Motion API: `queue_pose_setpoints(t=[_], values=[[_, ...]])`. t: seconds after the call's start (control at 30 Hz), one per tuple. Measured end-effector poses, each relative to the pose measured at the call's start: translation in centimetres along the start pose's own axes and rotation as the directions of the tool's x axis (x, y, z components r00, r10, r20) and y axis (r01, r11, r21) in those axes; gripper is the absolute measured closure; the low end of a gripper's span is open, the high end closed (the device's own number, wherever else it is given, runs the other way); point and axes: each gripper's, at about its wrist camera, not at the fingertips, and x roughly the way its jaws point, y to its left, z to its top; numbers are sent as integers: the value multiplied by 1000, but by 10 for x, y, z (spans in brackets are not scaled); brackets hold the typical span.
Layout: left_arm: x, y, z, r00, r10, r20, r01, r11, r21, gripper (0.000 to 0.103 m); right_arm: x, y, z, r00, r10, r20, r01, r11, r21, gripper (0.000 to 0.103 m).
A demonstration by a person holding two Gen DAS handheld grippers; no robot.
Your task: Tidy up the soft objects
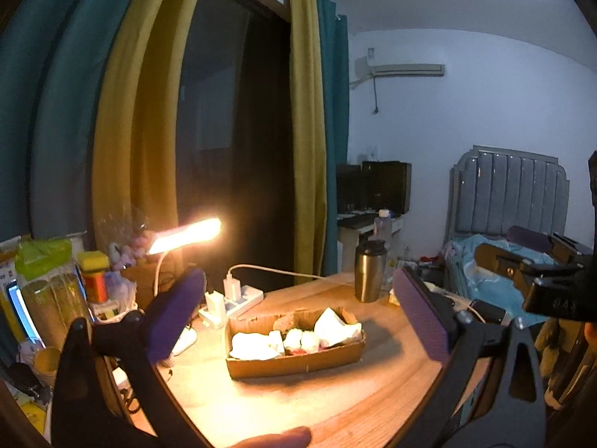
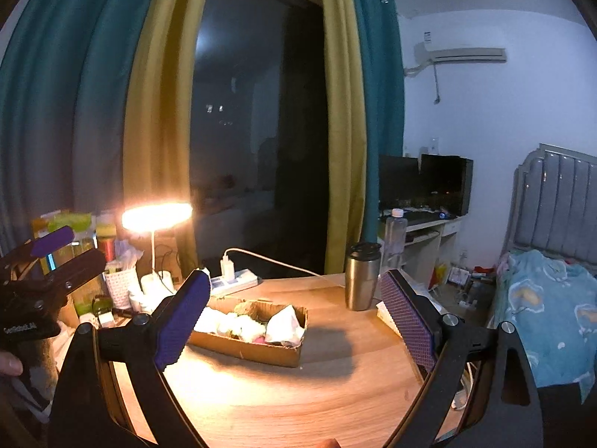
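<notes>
A shallow cardboard box [image 1: 294, 362] sits on the wooden table [image 1: 317, 407] under the lamp. It holds several soft white and pale items [image 1: 298, 336], crumpled together. It also shows in the right wrist view [image 2: 246, 347] with the same soft items [image 2: 261, 324]. My left gripper [image 1: 294, 313] is open and empty, held above and in front of the box. My right gripper [image 2: 294, 317] is open and empty, also raised before the box. The other gripper shows at the right edge [image 1: 541, 276] and at the left edge [image 2: 48, 261].
A lit desk lamp [image 1: 186, 237] stands left of the box. A white power strip [image 1: 231, 298] with chargers lies behind it. A steel tumbler [image 1: 369, 270] and a plastic bottle [image 1: 382, 224] stand at the back right. Clutter fills the left side [image 1: 67, 283]. A bed [image 2: 548, 306] is right.
</notes>
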Motion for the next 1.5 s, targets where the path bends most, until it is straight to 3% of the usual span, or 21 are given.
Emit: queue_pose_setpoints(t=[1.5], values=[[-3, -8, 2, 1000, -21, 0, 21, 1000, 5, 1, -6, 1, 3, 1000, -16, 10, 16, 1000, 0, 8]])
